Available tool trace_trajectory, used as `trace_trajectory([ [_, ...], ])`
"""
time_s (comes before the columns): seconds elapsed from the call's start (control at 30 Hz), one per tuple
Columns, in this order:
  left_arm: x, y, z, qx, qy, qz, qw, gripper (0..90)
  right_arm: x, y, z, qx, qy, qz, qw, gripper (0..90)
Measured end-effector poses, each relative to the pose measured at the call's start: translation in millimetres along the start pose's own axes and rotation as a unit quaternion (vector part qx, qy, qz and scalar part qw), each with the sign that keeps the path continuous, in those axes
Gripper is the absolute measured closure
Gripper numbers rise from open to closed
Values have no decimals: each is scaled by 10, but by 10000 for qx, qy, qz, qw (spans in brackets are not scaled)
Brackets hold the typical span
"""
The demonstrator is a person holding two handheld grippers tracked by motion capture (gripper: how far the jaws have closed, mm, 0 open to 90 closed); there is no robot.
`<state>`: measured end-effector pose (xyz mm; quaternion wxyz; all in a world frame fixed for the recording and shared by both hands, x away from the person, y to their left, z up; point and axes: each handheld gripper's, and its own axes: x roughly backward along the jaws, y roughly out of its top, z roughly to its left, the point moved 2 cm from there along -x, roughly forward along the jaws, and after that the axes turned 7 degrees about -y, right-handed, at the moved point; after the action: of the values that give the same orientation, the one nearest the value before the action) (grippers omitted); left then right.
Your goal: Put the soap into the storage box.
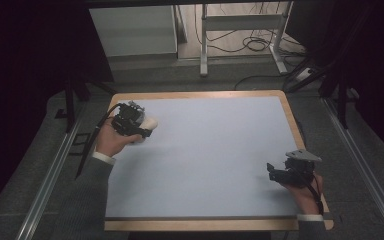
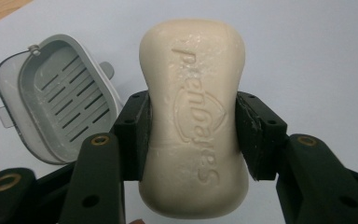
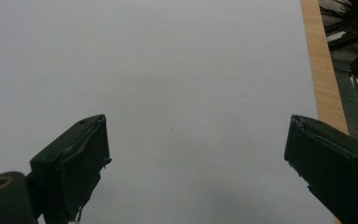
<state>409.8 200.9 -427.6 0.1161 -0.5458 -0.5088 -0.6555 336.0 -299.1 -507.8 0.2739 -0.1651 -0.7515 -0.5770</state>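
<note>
Your left tool clamps the soap bar at its waist near the desk's far-left corner; soap dish just beside | right tool wide open, empty | lower the bar level onto the slats; release gently

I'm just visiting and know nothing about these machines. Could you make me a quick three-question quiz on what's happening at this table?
1. True or false: the left claw grips a bar of soap.
2. The grey soap dish is: A) holding the soap, B) empty beside the soap, C) upside down.
3. What does the right claw hold?

Key
1. True: the jaws press both sides of the soap.
2. B.
3. Nothing: its jaws stand wide apart over the bare blue mat.
</note>
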Motion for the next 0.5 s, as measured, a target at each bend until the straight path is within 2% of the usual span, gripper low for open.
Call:
trace_trajectory([
  [0.5, 16, 22, 117, 151, 74, -4, 9999, 495, 6, 1, -6, -12, -35, -3, 10000, 63],
])
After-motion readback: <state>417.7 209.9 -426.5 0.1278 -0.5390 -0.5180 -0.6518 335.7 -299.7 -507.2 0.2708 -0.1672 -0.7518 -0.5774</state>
